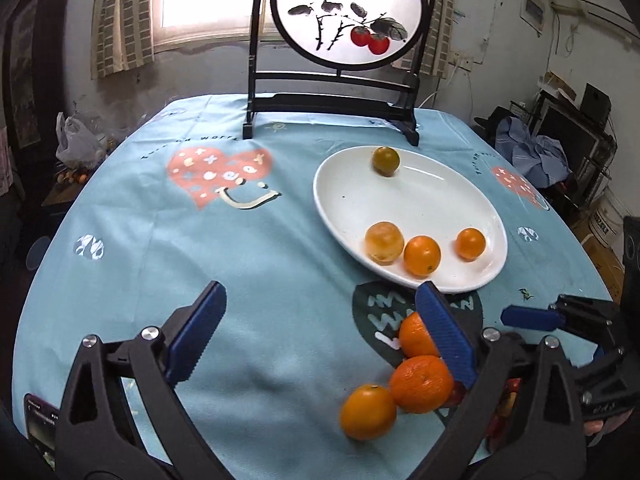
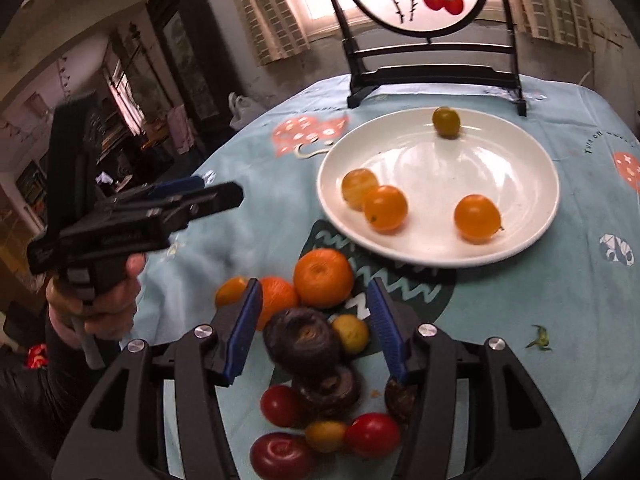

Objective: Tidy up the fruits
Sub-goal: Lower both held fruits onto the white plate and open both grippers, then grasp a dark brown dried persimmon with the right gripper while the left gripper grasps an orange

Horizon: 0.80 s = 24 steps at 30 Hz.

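Now the glossy white plate (image 2: 532, 216) holds four small round fruits (image 2: 385, 208). Both the left gripper (image 1: 320, 336) and the right gripper (image 2: 314, 328) gape apart, empty

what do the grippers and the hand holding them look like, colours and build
Both are black plastic frames with triangular cut-outs and silver round bolts. The left gripper and right gripper carry blue ribbed finger pads. A bare hand grips the left one's black pistol-style handle; no cables are visible.
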### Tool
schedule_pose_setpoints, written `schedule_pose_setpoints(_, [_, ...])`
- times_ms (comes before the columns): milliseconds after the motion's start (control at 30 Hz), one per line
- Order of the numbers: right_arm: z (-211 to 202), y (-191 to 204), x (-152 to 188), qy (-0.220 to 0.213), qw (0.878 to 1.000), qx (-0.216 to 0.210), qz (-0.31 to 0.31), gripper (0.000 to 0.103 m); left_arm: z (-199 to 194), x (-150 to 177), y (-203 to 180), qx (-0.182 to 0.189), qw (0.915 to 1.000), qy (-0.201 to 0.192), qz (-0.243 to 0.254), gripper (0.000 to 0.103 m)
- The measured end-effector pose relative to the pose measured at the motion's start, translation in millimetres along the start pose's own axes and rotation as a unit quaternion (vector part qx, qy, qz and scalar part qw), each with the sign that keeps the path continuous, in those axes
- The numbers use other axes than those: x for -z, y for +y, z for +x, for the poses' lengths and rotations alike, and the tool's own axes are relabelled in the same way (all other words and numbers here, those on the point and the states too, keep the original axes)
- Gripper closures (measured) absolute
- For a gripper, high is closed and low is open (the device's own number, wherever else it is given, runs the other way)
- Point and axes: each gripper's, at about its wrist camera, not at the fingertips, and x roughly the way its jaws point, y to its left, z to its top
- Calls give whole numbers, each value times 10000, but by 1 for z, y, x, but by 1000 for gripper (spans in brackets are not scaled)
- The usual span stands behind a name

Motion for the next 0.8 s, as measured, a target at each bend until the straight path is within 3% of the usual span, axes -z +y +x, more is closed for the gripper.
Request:
schedule_pose_setpoints(200, [9, 4, 7, 233, 9996, 56, -128, 48, 0, 3, 7, -49, 9998, 102, -154, 6])
schedule_pose_setpoints(700, [19, 5, 16, 370, 9982, 312, -367, 48, -5, 10, -7, -101, 9996, 35, 257, 6])
schedule_pose_setpoints(800, [18, 7, 17, 330, 9979, 312, -458, 56, -6, 11, -6, -97, 9996, 35, 261, 6])
